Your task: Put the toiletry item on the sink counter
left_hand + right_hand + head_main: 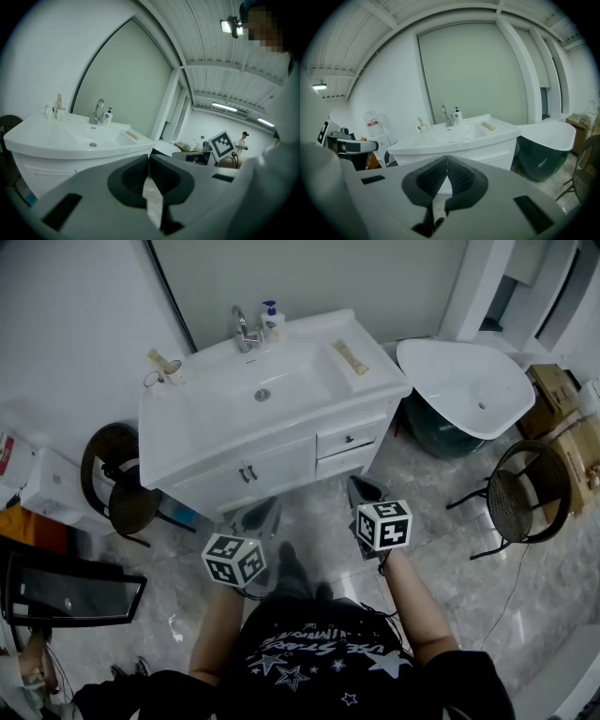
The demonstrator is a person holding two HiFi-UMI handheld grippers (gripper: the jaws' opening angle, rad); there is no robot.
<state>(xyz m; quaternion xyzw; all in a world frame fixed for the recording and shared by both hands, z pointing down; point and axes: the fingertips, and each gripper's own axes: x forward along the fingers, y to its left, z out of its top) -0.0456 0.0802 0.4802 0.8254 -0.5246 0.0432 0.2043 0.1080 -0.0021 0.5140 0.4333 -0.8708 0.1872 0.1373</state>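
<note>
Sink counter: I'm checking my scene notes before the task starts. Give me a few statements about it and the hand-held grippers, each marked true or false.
1. The pump bottle stands beside the faucet. True.
2. The tan item lies inside the basin. False: it lies on the counter, right of the basin.
3. The left hand-held gripper and the right hand-held gripper are both shut and empty. True.
4. The cups stand at the counter's right end. False: they stand at its left end in the head view.
</note>
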